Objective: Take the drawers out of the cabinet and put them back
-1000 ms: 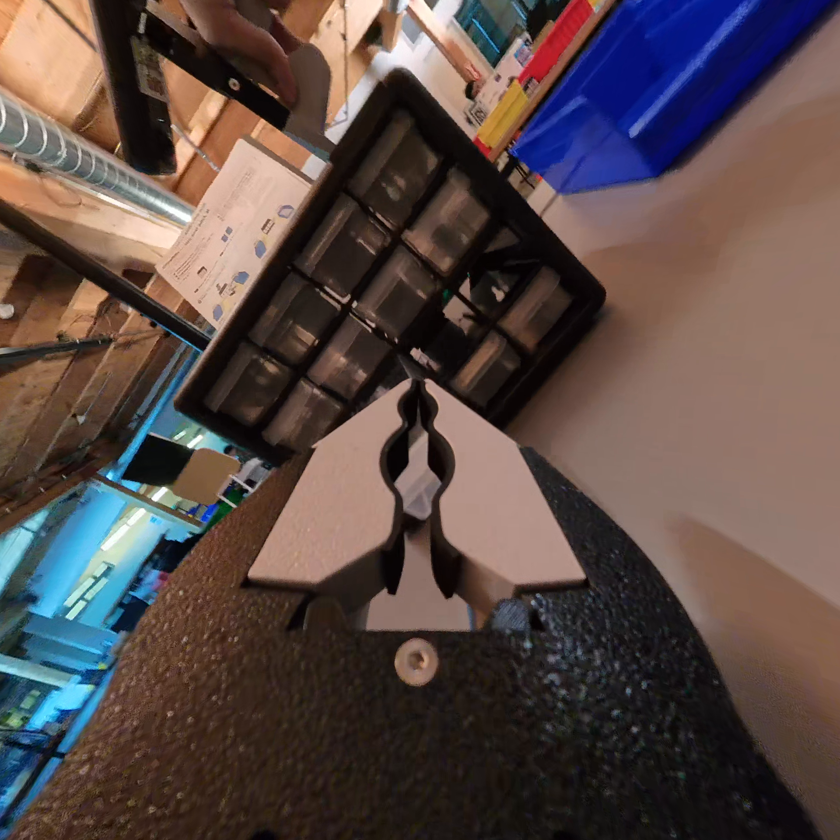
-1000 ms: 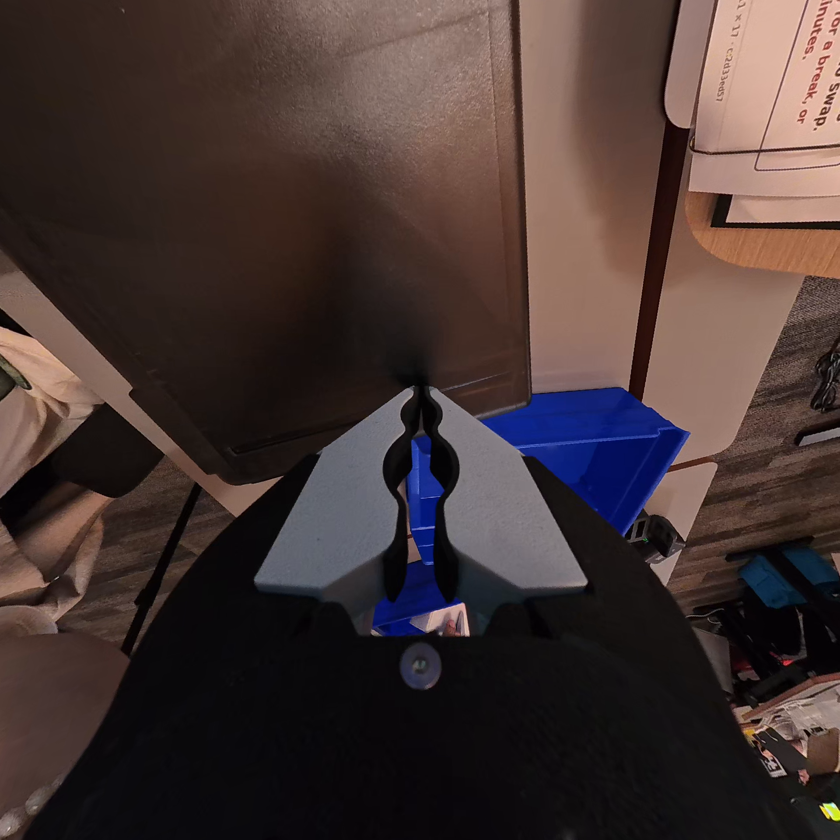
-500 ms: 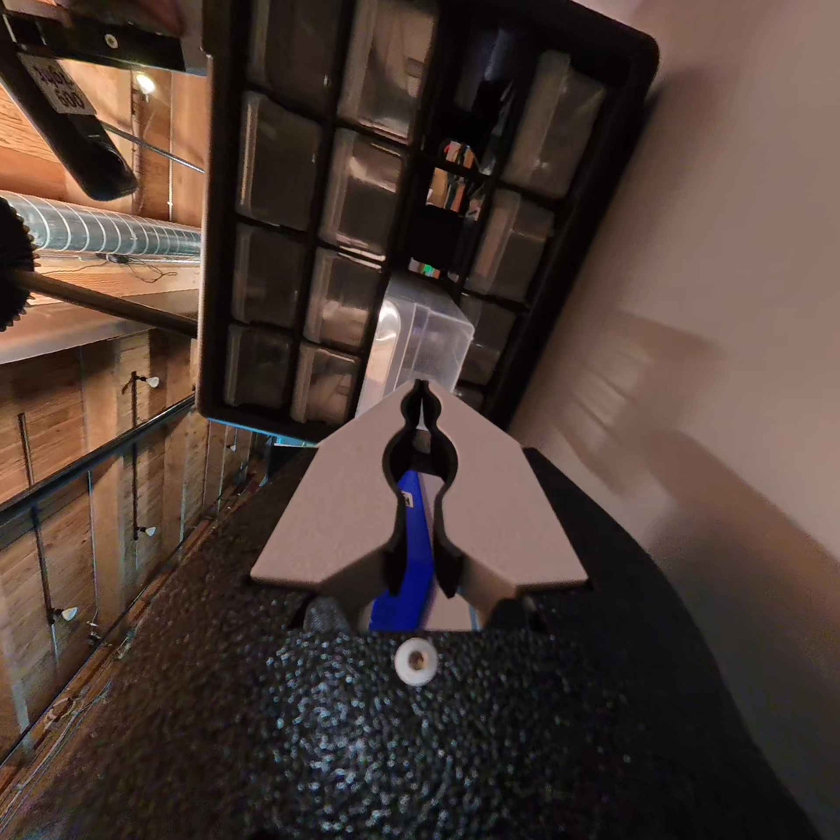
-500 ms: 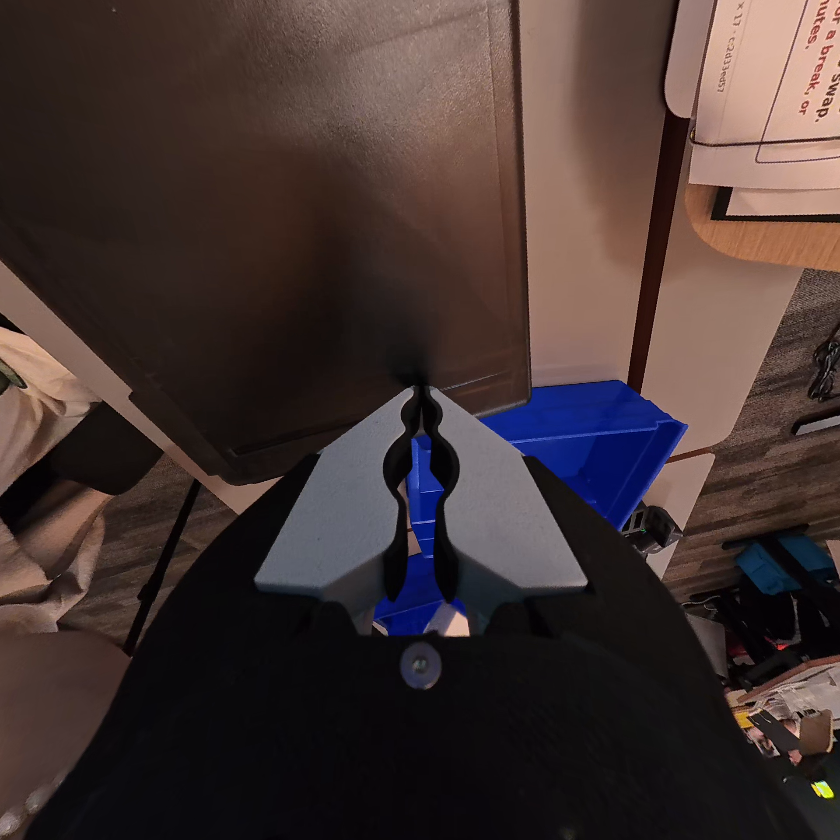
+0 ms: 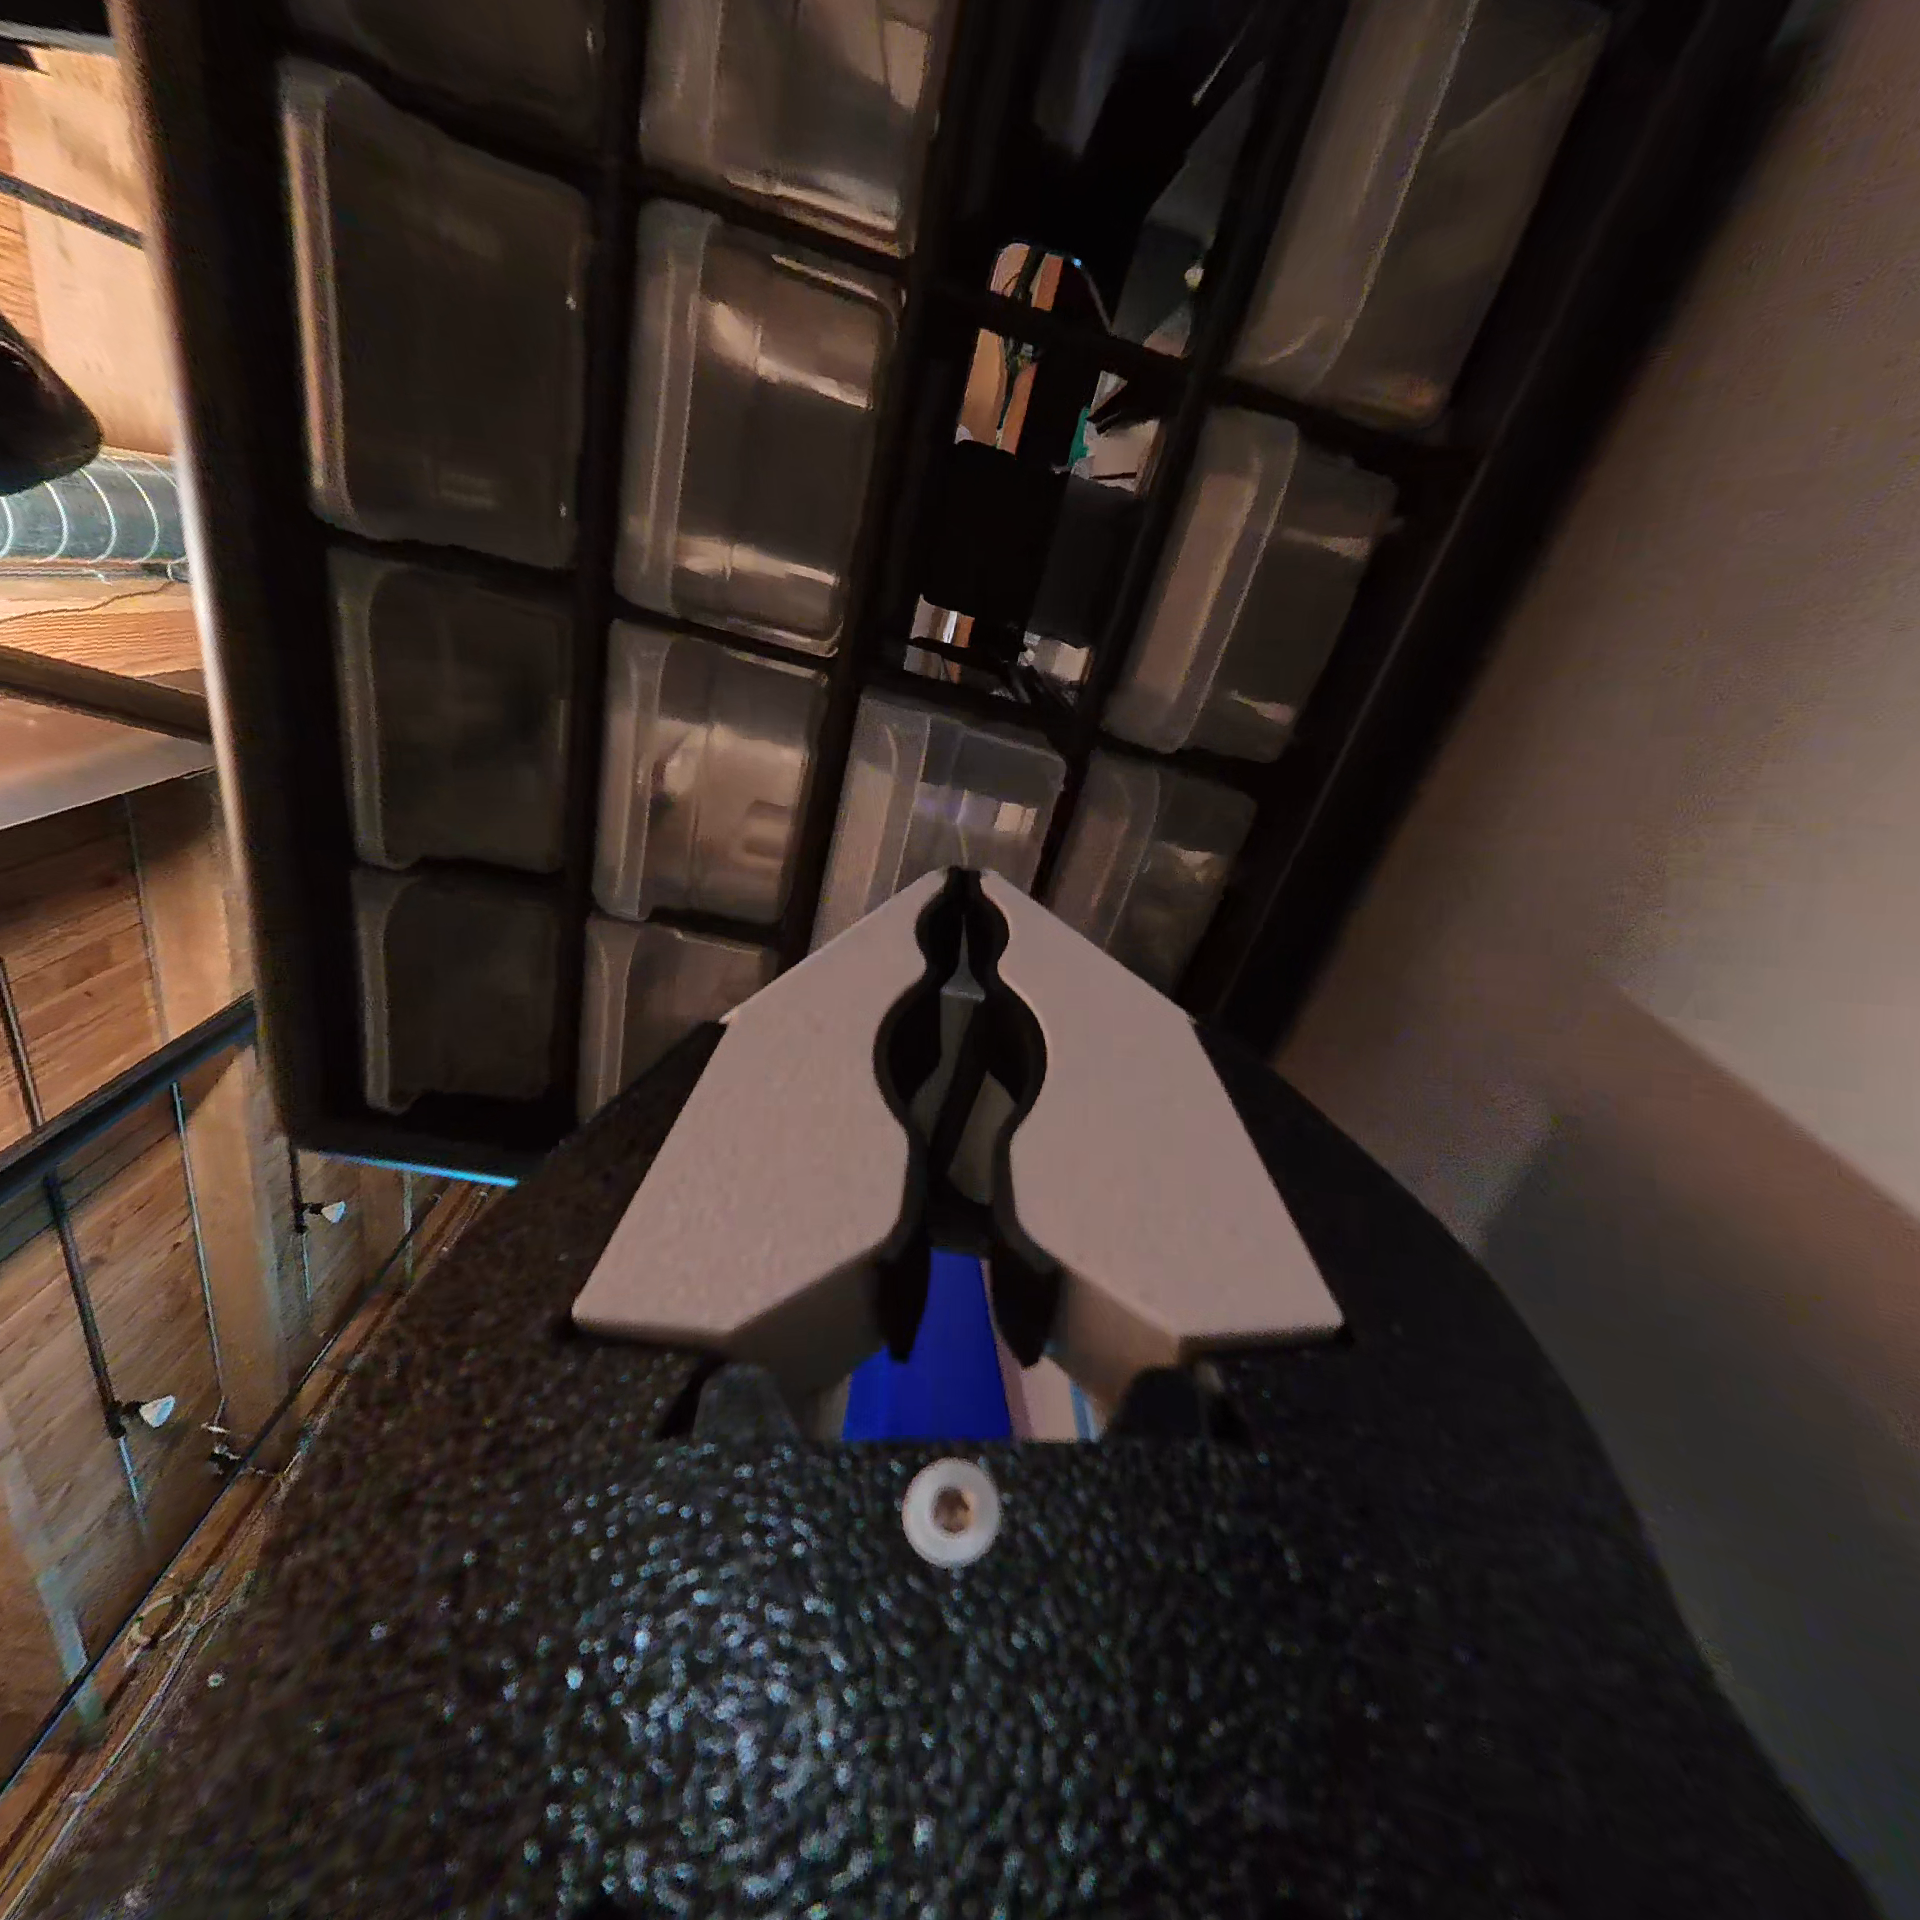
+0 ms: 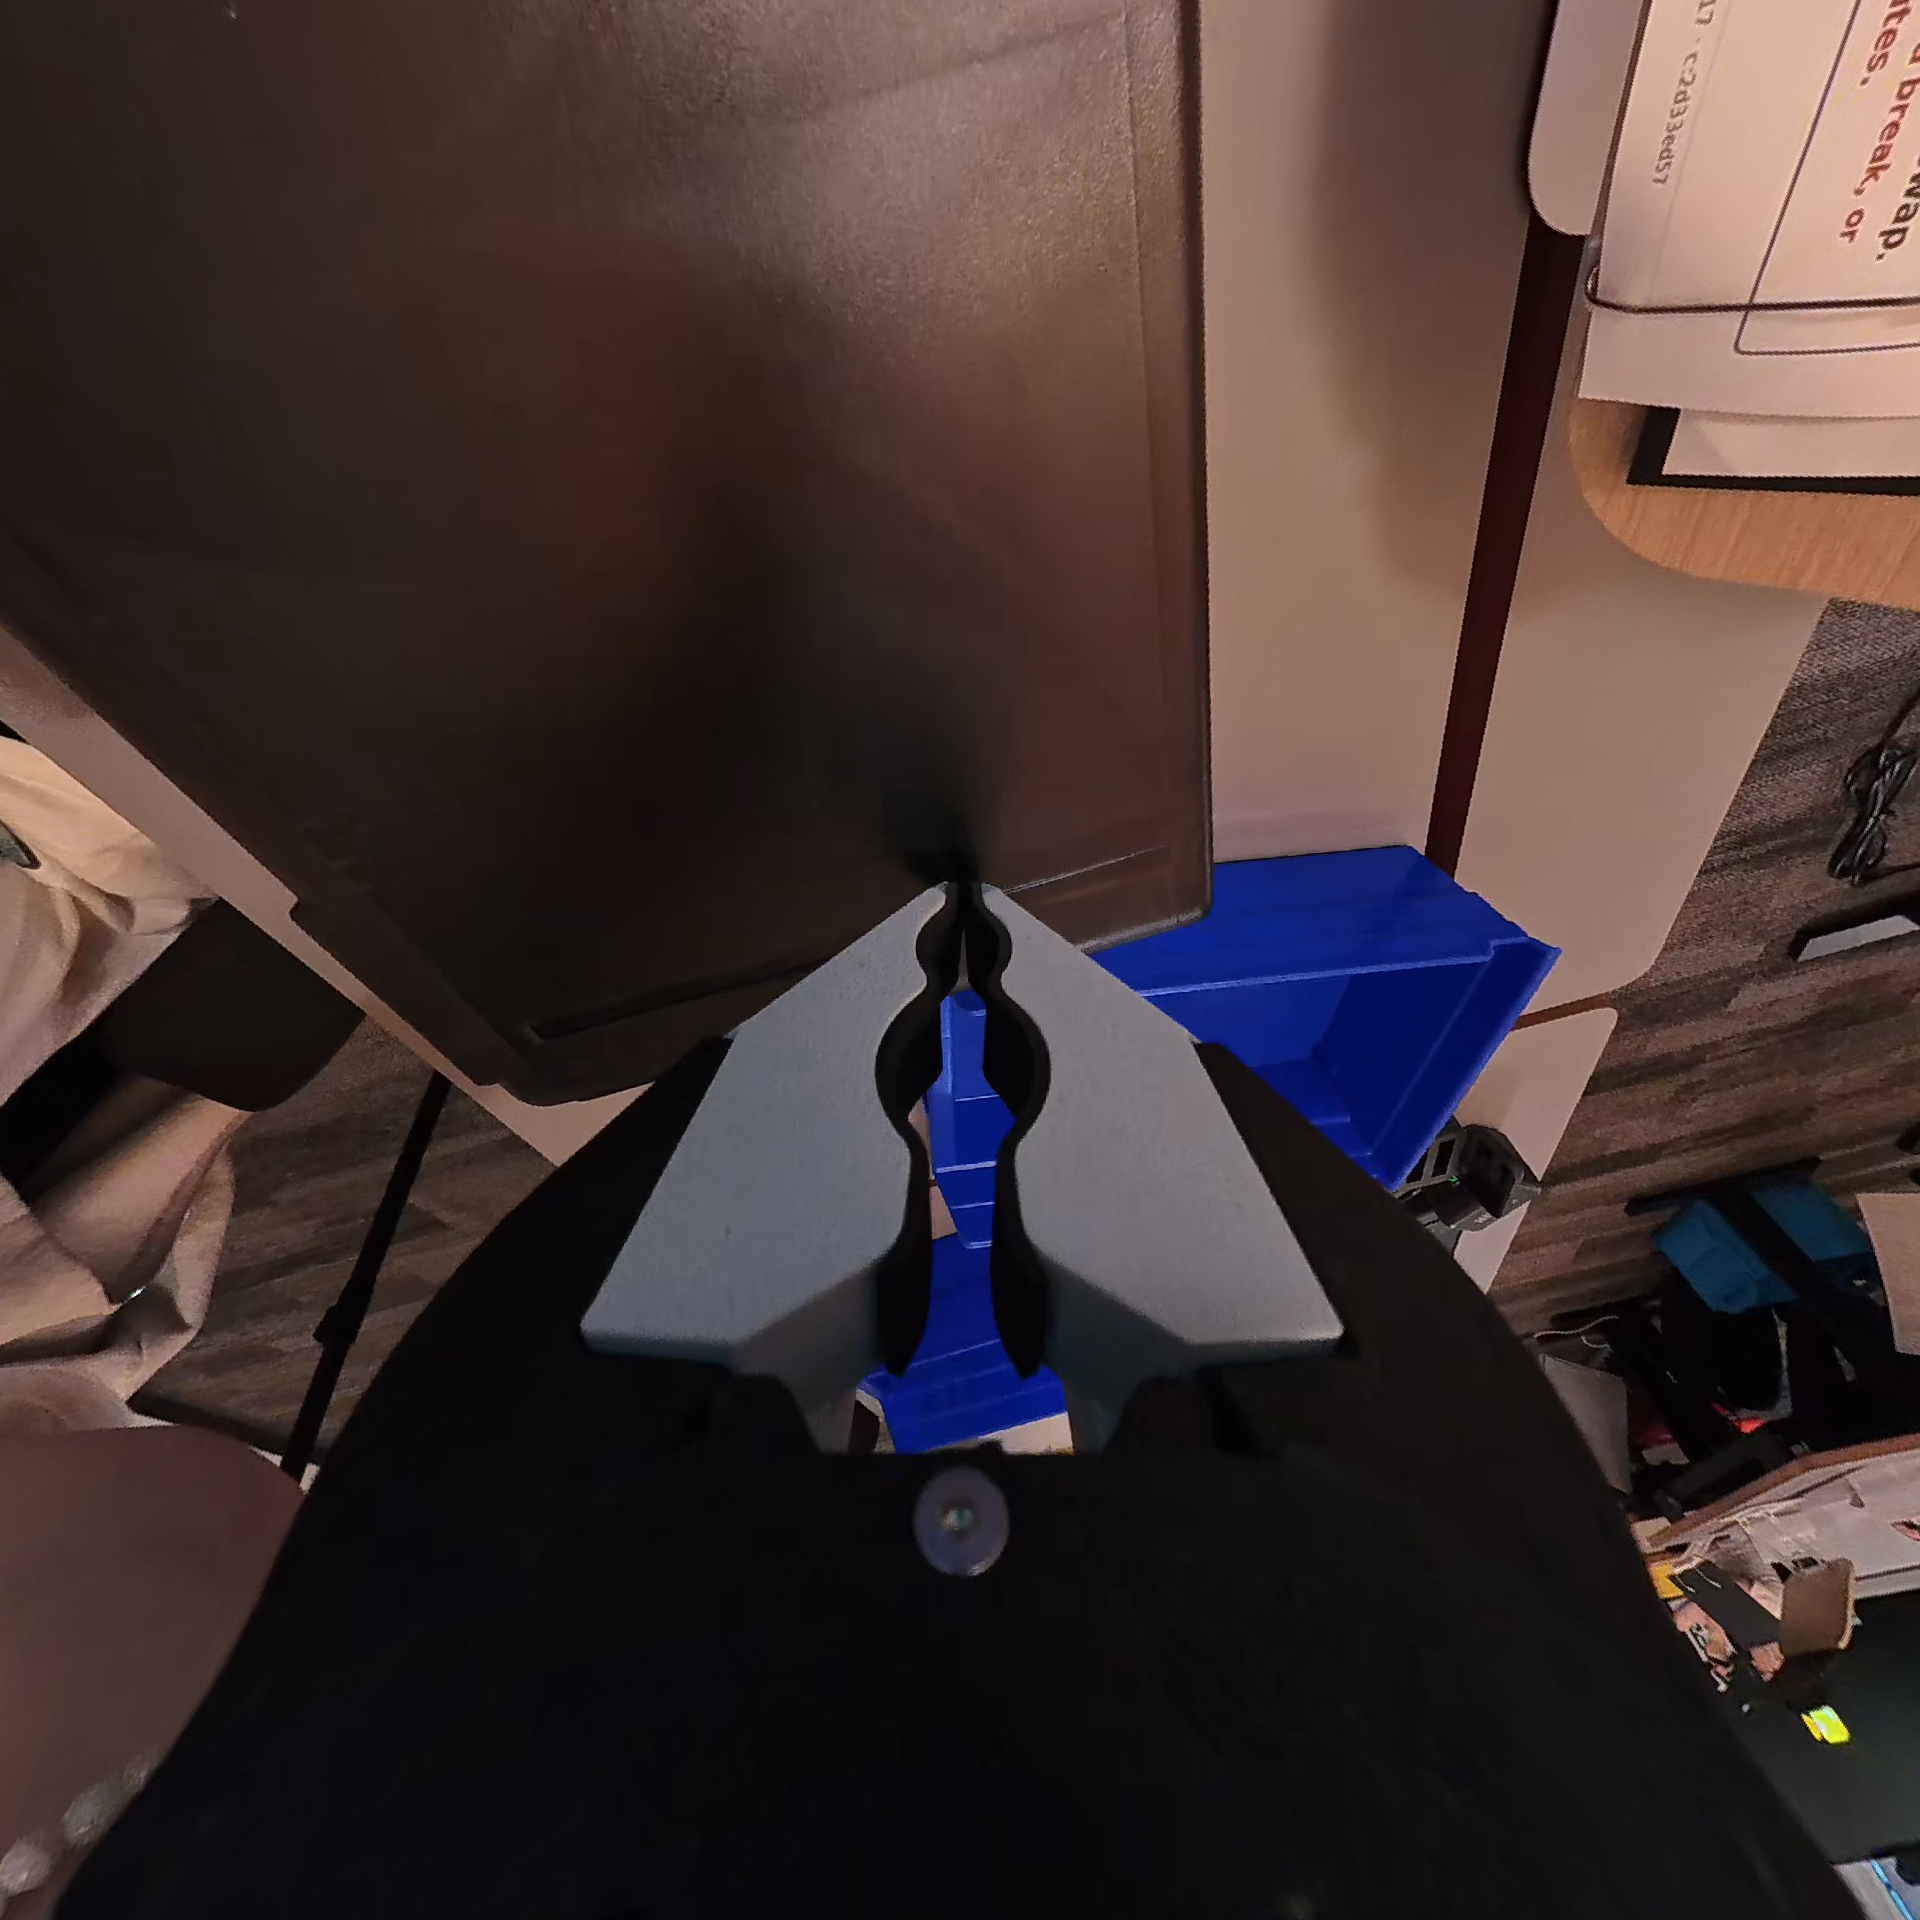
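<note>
Drawers of clear plastic fill most slots of the black plastic grid cabinet (image 5: 239, 623), and one clear plastic drawer (image 5: 951, 790) sits in its slot directly ahead of the left gripper (image 5: 961, 883), whose pale grey fingers (image 5: 790, 1122) are closed together with their tips at that drawer's front; a thin pale tab shows in the gap between them, though whether it is truly pinched cannot be told. Just above this drawer one open slot (image 5: 1039, 457) in the grid lets the room behind show through. To the right of the cabinet lies the pale beige desk (image 5: 1662, 727), and wooden walls and a ribbed silver duct (image 5: 94, 509) show at the left. In the right wrist view, the right gripper (image 6: 961, 894) has its blue-grey fingers (image 6: 1143, 1174) shut with nothing between them, tips pressed against the smooth dark side panel (image 6: 623, 416) of the cabinet. Beyond it a bright blue plastic bin (image 6: 1299, 1018) stands near the desk edge, with white printed paper sheets (image 6: 1745, 208) at the upper right.
</note>
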Tool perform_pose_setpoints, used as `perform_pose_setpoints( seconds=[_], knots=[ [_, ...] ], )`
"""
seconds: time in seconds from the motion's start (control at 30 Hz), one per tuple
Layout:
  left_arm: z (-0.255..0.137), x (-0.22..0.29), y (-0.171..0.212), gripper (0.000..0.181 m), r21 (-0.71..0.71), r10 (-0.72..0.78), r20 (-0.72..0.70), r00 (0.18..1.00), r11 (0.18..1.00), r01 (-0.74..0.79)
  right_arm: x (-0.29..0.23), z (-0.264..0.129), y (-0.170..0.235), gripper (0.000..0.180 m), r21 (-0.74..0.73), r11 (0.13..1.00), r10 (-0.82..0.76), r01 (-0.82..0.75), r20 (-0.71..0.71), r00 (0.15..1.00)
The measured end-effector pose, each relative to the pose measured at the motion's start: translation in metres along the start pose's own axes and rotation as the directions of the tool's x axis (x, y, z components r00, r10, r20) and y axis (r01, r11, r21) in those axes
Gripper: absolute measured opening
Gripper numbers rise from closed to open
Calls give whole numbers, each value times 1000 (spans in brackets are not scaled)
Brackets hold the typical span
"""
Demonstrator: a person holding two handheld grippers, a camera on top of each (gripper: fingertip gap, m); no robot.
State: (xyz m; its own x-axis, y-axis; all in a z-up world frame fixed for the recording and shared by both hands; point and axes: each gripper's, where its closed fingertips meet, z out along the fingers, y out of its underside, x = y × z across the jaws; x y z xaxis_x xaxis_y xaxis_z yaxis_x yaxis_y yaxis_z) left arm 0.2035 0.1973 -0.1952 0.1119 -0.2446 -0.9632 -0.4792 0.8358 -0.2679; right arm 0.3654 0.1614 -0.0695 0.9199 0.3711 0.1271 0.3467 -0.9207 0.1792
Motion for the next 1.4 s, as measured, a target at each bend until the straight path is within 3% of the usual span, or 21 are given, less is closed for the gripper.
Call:
perform_pose_setpoints(
  seconds=[0.2,0.5,0.63,0.77,0.87,0.93,1.0,1.07,1.17,1.4],
  knots=[
    [21,0,5,0,-23,-21,-25,999,1000,20,0,0,0,0,12,1000,4,-4,13,1000],
    [11,-2,-5,0,23,-47,-4,999,999,47,0,0,0,0,3,1000,0,0,5,1000],
    [-16,-44,-1,0,140,-243,44,969,962,235,0,0,0,0,14,1000,-3,3,12,1000],
    [-22,-117,54,0,164,-479,31,877,868,468,0,0,0,0,31,1000,-1,0,21,1000],
    [-12,-171,116,0,118,-515,30,856,853,509,0,0,0,0,30,1000,-7,7,20,1000],
    [5,-183,156,0,27,-520,-74,851,852,523,0,0,0,0,23,1000,-16,16,24,1000],
    [23,-171,189,8,-104,-519,-264,813,854,511,0,0,0,0,12,1000,-16,15,31,999],
    [39,-154,226,15,-237,-484,-405,775,875,422,0,0,0,0,1,1000,-15,15,31,999],
    [57,-129,287,25,-382,-362,-545,756,910,161,0,0,0,0,-8,1000,-7,7,31,1000],
    [82,-80,369,34,-494,-300,-744,597,849,-189,0,0,0,0,3,1000,15,-15,92,996]
  ],
)
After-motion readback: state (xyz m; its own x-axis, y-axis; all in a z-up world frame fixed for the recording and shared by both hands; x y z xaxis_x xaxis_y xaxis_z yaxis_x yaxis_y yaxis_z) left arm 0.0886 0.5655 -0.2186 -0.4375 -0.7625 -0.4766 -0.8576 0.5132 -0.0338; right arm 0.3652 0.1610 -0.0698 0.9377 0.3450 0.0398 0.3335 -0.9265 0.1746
